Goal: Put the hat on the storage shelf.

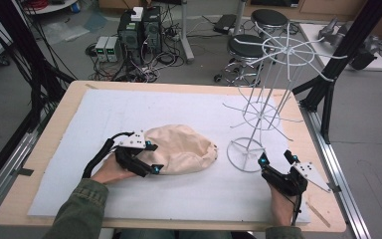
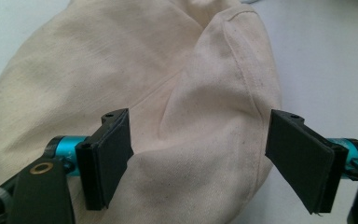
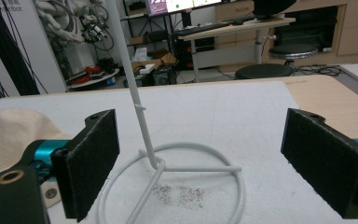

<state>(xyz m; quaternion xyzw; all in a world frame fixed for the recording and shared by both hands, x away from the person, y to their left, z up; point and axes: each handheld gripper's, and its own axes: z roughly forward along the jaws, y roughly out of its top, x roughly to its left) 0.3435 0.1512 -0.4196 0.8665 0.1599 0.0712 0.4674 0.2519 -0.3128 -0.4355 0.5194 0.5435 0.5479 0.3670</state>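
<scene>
Cream cloth bag lies at centre frame on the white foam mat; left gripper sits at its left edge, jaws released and straddling a fabric fold. Right gripper, lower right, is spread wide and empty just beside the white wire rack base ring.

A cream cloth bag lies mid-frame on the white mat, the left gripper spread wide against its left edge; the right gripper, jaws also apart, sits lower right, just beside the base ring of a white wire stand.
</scene>
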